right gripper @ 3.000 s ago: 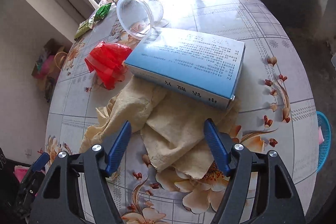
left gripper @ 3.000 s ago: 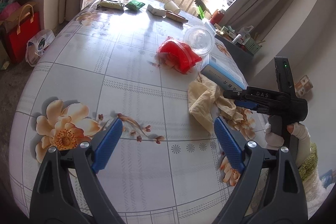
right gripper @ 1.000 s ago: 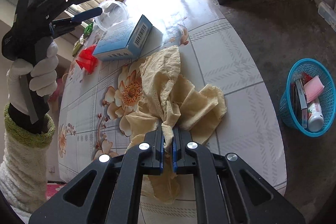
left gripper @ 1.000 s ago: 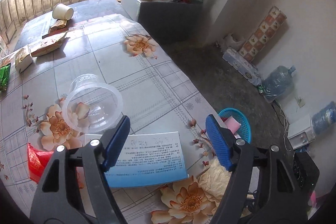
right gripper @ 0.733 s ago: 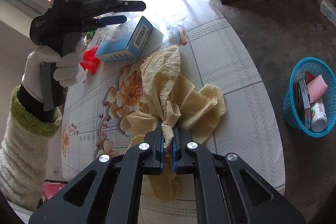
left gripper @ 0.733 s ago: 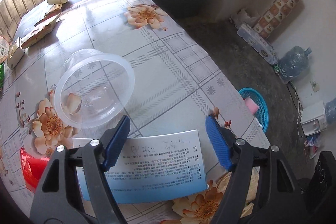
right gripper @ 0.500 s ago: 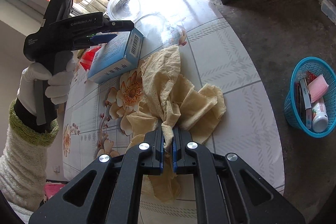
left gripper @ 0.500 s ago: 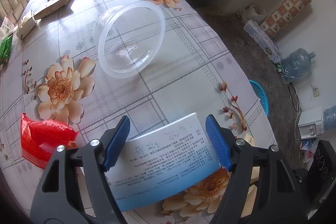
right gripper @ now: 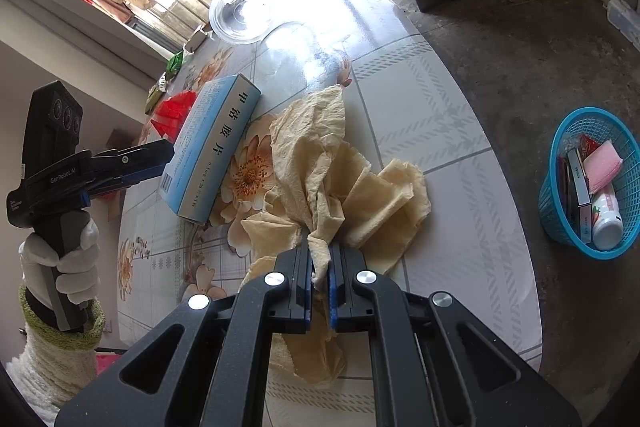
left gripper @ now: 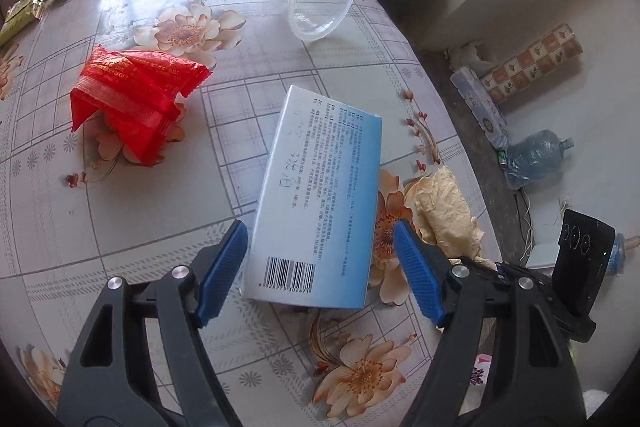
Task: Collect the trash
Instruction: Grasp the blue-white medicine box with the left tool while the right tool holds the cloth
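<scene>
Flowered table (left gripper: 120, 211): left claw (left gripper: 320, 259) spread wide astride the barcode end of a blue box (left gripper: 320, 195), probably light and stiff, best pinched across its long sides; right claw (right gripper: 319, 283) clamped on soft, limp yellow paper (right gripper: 340, 179) trailing ahead.

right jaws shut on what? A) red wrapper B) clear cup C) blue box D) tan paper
D: in the right wrist view the right gripper has its jaws closed on a fold of the tan paper, while the blue box lies apart on the table, between the open jaws of the left gripper.
</scene>
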`<state>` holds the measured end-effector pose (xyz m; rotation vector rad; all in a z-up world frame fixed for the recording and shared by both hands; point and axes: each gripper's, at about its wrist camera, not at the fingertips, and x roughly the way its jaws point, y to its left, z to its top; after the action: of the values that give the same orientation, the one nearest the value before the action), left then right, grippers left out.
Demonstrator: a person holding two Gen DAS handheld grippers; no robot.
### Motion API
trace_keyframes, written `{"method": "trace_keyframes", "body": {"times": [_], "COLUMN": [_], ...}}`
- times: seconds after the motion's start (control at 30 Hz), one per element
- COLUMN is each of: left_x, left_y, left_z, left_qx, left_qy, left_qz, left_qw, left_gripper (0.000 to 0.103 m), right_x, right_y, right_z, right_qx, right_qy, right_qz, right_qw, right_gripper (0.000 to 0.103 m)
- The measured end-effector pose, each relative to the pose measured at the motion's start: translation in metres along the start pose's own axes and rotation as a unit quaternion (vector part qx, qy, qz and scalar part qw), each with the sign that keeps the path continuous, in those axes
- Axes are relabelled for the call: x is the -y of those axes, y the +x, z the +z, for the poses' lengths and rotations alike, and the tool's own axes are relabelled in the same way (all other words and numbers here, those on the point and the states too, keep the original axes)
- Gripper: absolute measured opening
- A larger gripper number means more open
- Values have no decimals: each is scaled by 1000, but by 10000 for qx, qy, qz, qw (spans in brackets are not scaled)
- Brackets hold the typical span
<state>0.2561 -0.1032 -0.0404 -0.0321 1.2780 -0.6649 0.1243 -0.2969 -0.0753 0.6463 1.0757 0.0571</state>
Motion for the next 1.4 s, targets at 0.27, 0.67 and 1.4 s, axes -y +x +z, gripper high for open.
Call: {"method": "trace_keyframes", "body": {"times": [0.27, 0.67, 1.4], "left_x": [33, 40, 47], "left_y": [8, 35, 24], "left_z": [0, 1, -42], "left_qx": [214, 240, 258], "left_qy": [504, 936, 908], "left_qz": [478, 1447, 1641], "left_qw": [9974, 9847, 9819], "left_gripper": [86, 86, 72], "right_x": [-3, 4, 3], "right_y": [0, 0, 0], "right_z": [-1, -1, 0], "right_qx": [17, 18, 7], "right_qy": [12, 100, 82], "right_qz": [-42, 43, 22], "right_qw": [10000, 9999, 10000], "right_gripper": [6, 6, 6]}}
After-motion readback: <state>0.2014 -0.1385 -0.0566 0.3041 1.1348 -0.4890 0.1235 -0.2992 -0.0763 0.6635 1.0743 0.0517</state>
